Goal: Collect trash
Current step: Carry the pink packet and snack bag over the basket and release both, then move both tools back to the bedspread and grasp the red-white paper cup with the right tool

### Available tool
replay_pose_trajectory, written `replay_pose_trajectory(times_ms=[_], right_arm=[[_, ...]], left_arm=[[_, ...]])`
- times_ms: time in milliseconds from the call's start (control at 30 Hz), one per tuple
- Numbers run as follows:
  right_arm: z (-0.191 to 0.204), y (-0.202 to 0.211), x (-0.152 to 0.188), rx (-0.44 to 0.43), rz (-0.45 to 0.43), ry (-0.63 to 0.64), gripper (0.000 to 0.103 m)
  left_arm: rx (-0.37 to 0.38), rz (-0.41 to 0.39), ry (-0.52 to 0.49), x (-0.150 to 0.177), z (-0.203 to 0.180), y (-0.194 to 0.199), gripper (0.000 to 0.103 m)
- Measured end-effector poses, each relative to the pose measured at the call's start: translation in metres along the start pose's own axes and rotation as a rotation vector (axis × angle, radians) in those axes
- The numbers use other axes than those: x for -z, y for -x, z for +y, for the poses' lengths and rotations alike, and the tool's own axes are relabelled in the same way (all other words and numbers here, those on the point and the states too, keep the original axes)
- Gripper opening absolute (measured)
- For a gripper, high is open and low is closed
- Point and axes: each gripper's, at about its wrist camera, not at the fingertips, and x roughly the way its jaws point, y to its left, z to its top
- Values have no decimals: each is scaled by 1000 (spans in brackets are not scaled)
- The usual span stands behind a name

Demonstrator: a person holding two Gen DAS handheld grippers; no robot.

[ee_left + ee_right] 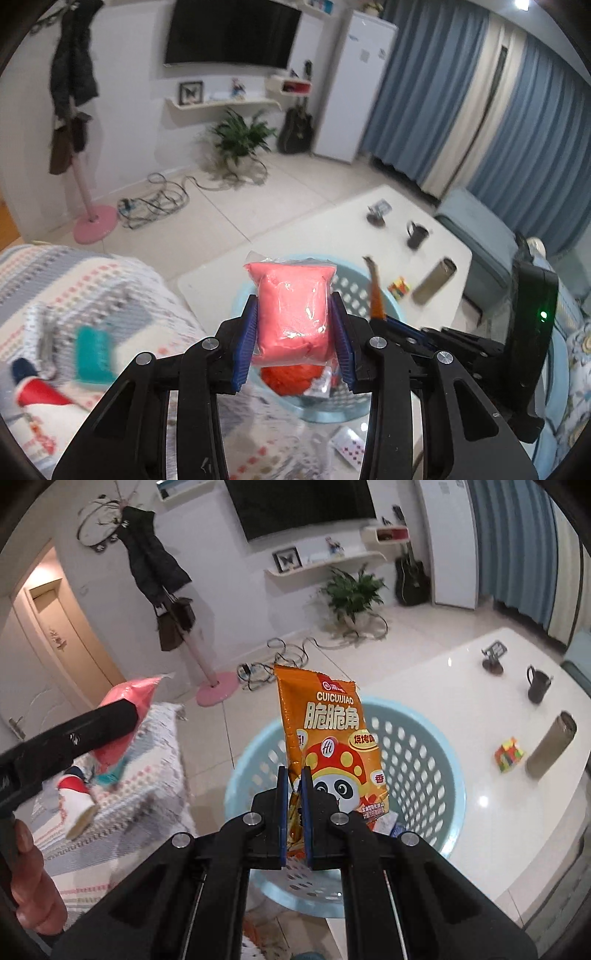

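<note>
My left gripper (293, 306) is shut on a pink plastic bag (291, 306), held upright above the near rim of a light blue perforated basket (351, 291). Red and silver trash lies in the basket. My right gripper (294, 775) is shut on an orange snack packet (332, 746) with a panda print, held upright over the same basket (417, 746). In the right wrist view the left gripper's arm and the pink bag (125, 701) show at the left. The orange packet (376, 291) shows edge-on in the left wrist view.
The basket stands on a white table (491, 812) with a black mug (537, 685), a grey tumbler lying down (550, 749), a colour cube (509, 755) and a small stand (493, 661). A patterned blanket (129, 794) with loose items lies to the left. Cables lie on the floor.
</note>
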Motion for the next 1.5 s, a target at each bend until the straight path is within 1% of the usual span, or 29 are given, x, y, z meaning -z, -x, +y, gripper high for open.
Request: replay_pose_trajectory(times_ms=[67,200,400,433,500,600,633,700,733,767,833,867,1000,1167,1300,1367,1500], right_arm=[[-5,-11,6,10,28,-13,5],[-11,-32,18,16,85,-39,5],[-25,-42,26,17,118,-79,5],[-27,-43,27,14,123,-84,6],[-29,-45,28,4,133,-92,6],[-34,-46,29,-12,142,-116,8],[-35,-46,29,-15,145,-122,10],[-36,-45,30,-13,147,-135,14],[-37,-44,30,-9,146,-143,20],[-37,-43,31,-9,144,-150,29],[-37,-40,31,-7,135,-156,37],[-36,-38,31,-3,131,-155,38],[-25,-28,29,-9,114,-129,38],[5,-10,20,-21,70,-56,38],[42,9,13,-56,26,17,40],[61,16,11,-74,6,54,43],[104,25,10,-114,-21,133,49]], left_arm=[[11,29,-19,6,-8,-15,36],[22,73,-22,15,-12,-35,36],[26,117,-16,23,-9,-49,38],[29,119,-14,24,-8,-49,40],[45,122,-1,25,-7,-48,59],[41,115,4,26,-6,-44,61],[42,116,4,26,-6,-43,61],[45,113,11,28,-3,-38,66],[45,109,16,28,-4,-36,67],[46,106,21,28,-2,-33,68],[48,98,35,29,1,-26,69],[48,91,43,30,4,-22,69],[43,59,58,33,10,-2,69],[30,2,85,37,19,31,69],[2,-53,109,40,37,62,70],[-20,-86,131,43,50,80,72],[-77,-151,182,51,82,118,72]])
